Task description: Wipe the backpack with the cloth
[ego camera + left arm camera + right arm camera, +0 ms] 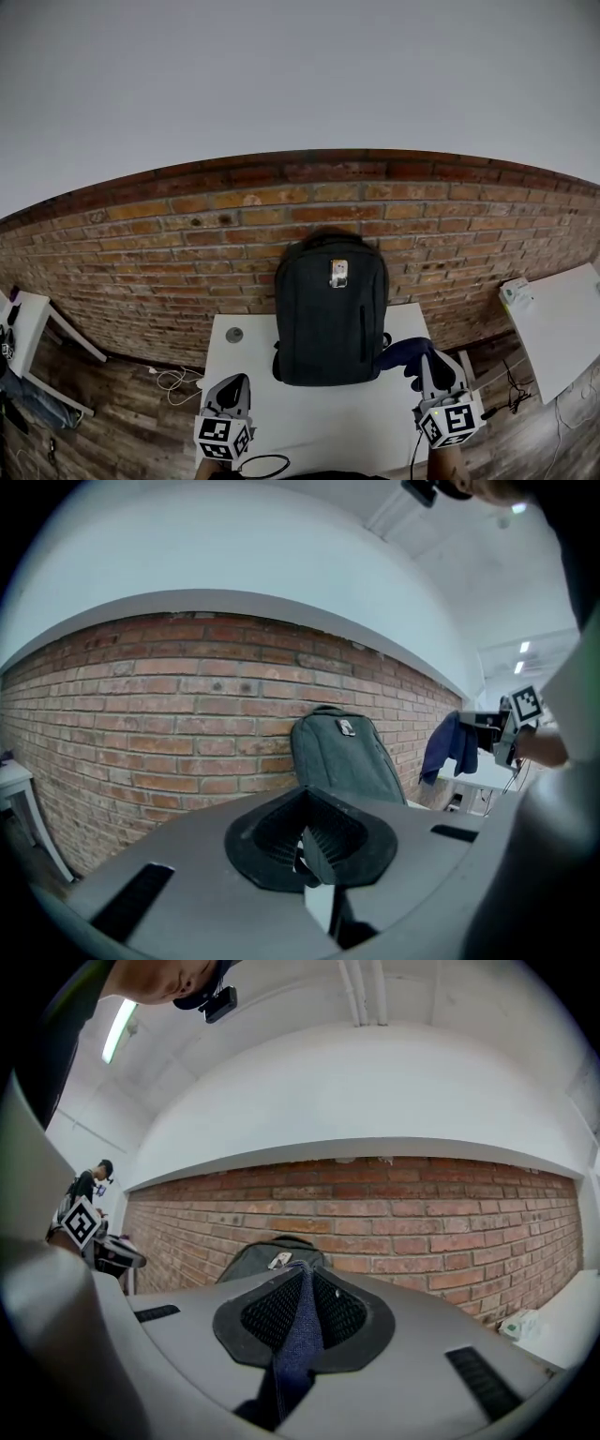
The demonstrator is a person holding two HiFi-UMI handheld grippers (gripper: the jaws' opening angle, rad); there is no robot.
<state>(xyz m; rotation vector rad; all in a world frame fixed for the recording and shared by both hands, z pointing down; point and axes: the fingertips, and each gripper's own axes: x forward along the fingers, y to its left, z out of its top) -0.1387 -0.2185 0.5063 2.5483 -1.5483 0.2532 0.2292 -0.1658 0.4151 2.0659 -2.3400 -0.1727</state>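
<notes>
Grey tools point(232, 382) point(425, 364) (black-and-white marker cubes point(223, 438))

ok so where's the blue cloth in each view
Head view: cloth at lower right, held by the right gripper, right of the backpack.
Left gripper view: cloth at right, hanging right of the backpack.
Right gripper view: cloth at bottom centre, pinched between the jaws.
Shared landmark: the backpack against the brick wall.

The backpack point(330, 314) is charcoal grey, with a small pale tag near its top. Right of the backpack, the cloth point(398, 352) is dark blue. Under the backpack the table point(309, 417) is white; behind it the brick wall point(169, 244) is reddish brown with pale mortar lines. The left gripper point(232, 384) and right gripper point(427, 366) bear white cubes with black squares
</notes>
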